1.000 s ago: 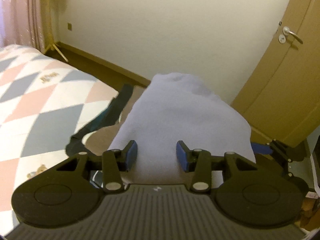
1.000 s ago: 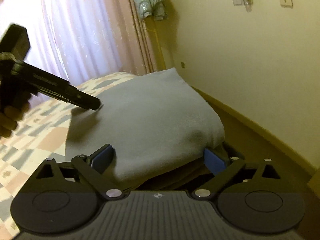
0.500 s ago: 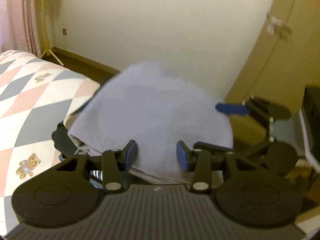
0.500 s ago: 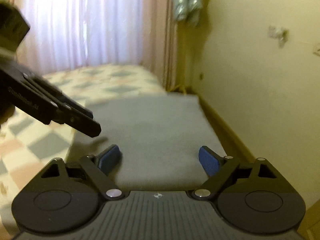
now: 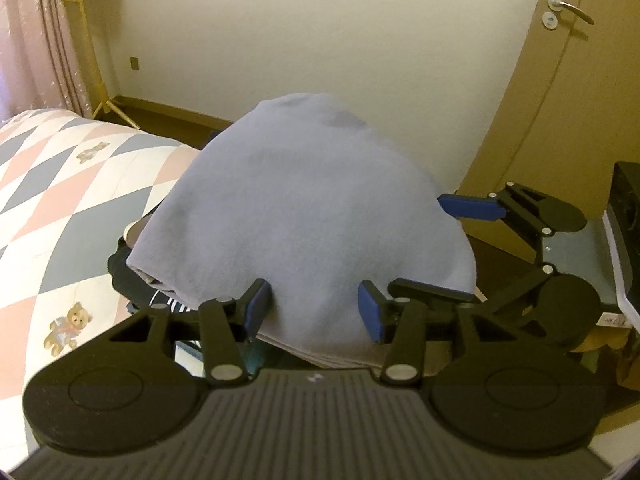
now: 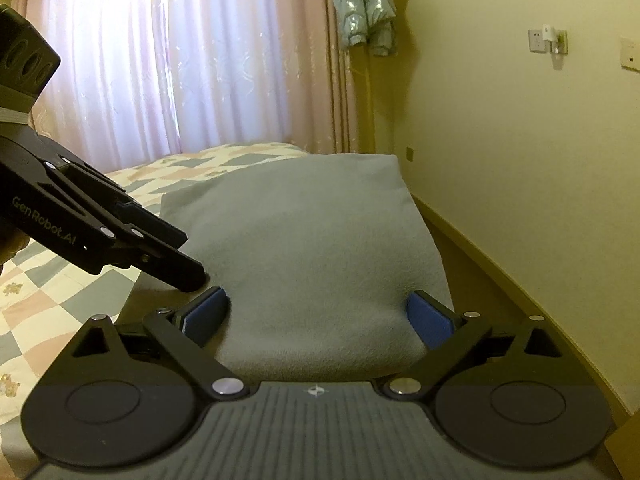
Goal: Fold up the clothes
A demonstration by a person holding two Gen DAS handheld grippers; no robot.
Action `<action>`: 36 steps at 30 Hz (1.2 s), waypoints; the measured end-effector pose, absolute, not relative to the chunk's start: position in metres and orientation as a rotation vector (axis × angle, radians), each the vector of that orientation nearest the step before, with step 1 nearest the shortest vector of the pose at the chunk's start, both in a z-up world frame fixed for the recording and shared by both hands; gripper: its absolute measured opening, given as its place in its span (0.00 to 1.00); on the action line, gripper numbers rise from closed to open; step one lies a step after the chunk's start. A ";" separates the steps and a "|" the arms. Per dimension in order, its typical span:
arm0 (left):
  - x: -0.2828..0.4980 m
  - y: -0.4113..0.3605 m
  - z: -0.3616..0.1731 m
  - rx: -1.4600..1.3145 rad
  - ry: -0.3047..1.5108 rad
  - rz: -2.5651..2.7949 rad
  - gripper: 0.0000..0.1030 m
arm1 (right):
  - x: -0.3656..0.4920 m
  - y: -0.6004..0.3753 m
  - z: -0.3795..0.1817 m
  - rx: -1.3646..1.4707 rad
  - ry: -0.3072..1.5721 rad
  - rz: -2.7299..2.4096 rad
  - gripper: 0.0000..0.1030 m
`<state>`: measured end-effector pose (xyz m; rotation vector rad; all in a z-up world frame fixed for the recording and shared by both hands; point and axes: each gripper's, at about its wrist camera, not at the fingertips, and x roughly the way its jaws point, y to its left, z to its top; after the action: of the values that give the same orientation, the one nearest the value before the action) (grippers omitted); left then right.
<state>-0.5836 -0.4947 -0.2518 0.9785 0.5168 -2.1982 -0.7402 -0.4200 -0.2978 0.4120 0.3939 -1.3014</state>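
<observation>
Folded grey garment (image 5: pixel 304 216) sits on top of a small pile at the corner of the bed (image 5: pixel 60 184), which has a diamond-patterned quilt; it is the landmark for the notes below.

Left gripper (image 5: pixel 310 306): jaws part-way apart and opening. The garment's near edge lies between the blue pads (image 5: pixel 256 304). Whether either pad presses the cloth cannot be told; the fabric shows no pinch there. In the right wrist view this gripper (image 6: pixel 188 276) comes in from the left, its tip at the garment's left edge.

Right gripper (image 6: pixel 316 316): jaws spread nearly full and opening, one pad at each side of the garment's near end, the cloth lying flat between them. Contact at the pads unclear. From the left wrist view one blue finger (image 5: pixel 472 208) sits just beside the garment's right side.

Hard to make out: dark clothing (image 5: pixel 132 284) under the garment, mostly covered, with only an edge and a few pale stripes showing. The garment's near edge is cut off by the gripper bodies in both views. Its far end hangs past the bed corner toward the wall (image 5: pixel 320 40).
</observation>
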 end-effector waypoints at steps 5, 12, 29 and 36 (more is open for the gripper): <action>-0.577 -0.491 -0.226 0.958 0.509 -2.131 0.49 | -0.737 -0.419 -0.268 0.406 0.413 -1.343 0.96; -0.555 -0.485 -0.178 0.903 0.515 -2.010 0.60 | -0.727 -0.398 -0.228 0.406 0.349 -1.430 0.96; -0.490 -0.417 -0.120 0.931 0.389 -1.892 0.97 | -0.651 -0.308 -0.150 0.824 0.319 -1.710 0.98; -0.447 -0.380 -0.092 0.867 0.390 -1.926 0.99 | -0.615 -0.270 -0.117 0.889 0.257 -1.778 0.99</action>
<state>-0.4470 -0.3802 -0.0923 0.8671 0.3898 -1.9256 -0.6149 -0.2703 -0.1166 0.8894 0.2575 -1.7780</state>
